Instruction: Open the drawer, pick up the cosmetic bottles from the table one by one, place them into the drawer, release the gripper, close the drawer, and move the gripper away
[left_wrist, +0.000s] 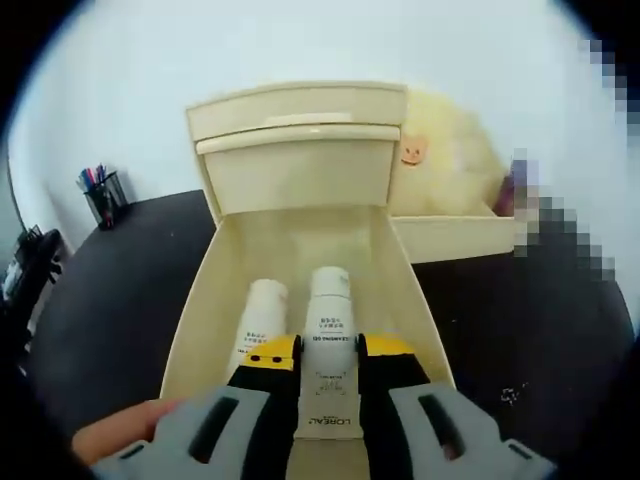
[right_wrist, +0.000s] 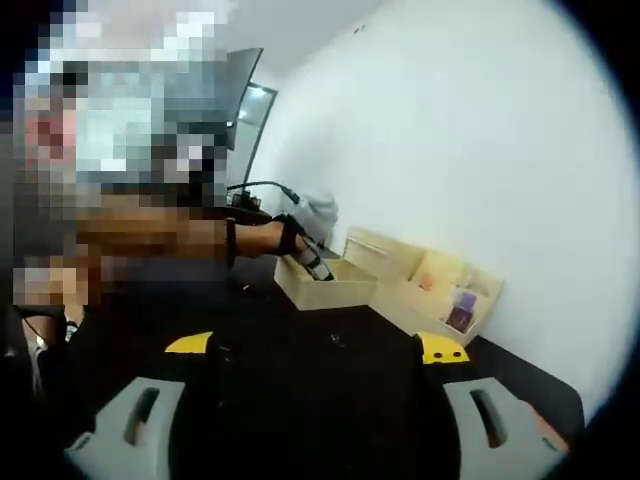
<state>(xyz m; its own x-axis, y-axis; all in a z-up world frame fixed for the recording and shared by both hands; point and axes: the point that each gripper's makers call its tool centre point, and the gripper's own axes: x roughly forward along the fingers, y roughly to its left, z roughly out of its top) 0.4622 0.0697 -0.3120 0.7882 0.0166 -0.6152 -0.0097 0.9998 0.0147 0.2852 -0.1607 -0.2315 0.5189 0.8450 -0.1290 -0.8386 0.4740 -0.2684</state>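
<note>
The cream drawer (left_wrist: 385, 265) stands pulled out of its small cabinet (left_wrist: 300, 110) on the black table. Inside it, on the left, lies one white cosmetic bottle (left_wrist: 262, 318). A second white bottle (left_wrist: 328, 325), labelled L'OREAL, sits between the yellow-tipped jaws of my left gripper (left_wrist: 328, 352), which is shut on it low inside the drawer. In the right gripper view, my right gripper (right_wrist: 316, 347) is held open over the table, well short of the drawer (right_wrist: 335, 292). There the left gripper (right_wrist: 308, 250) reaches into the drawer at the end of a person's arm.
A mesh pen holder (left_wrist: 105, 197) stands at the far left of the black table (left_wrist: 110, 310). A yellow plush toy (left_wrist: 450, 160) rests in a cream tray (left_wrist: 455, 238) right of the cabinet. A hand (left_wrist: 120, 432) holds the left gripper. A monitor (right_wrist: 245, 105) stands far back.
</note>
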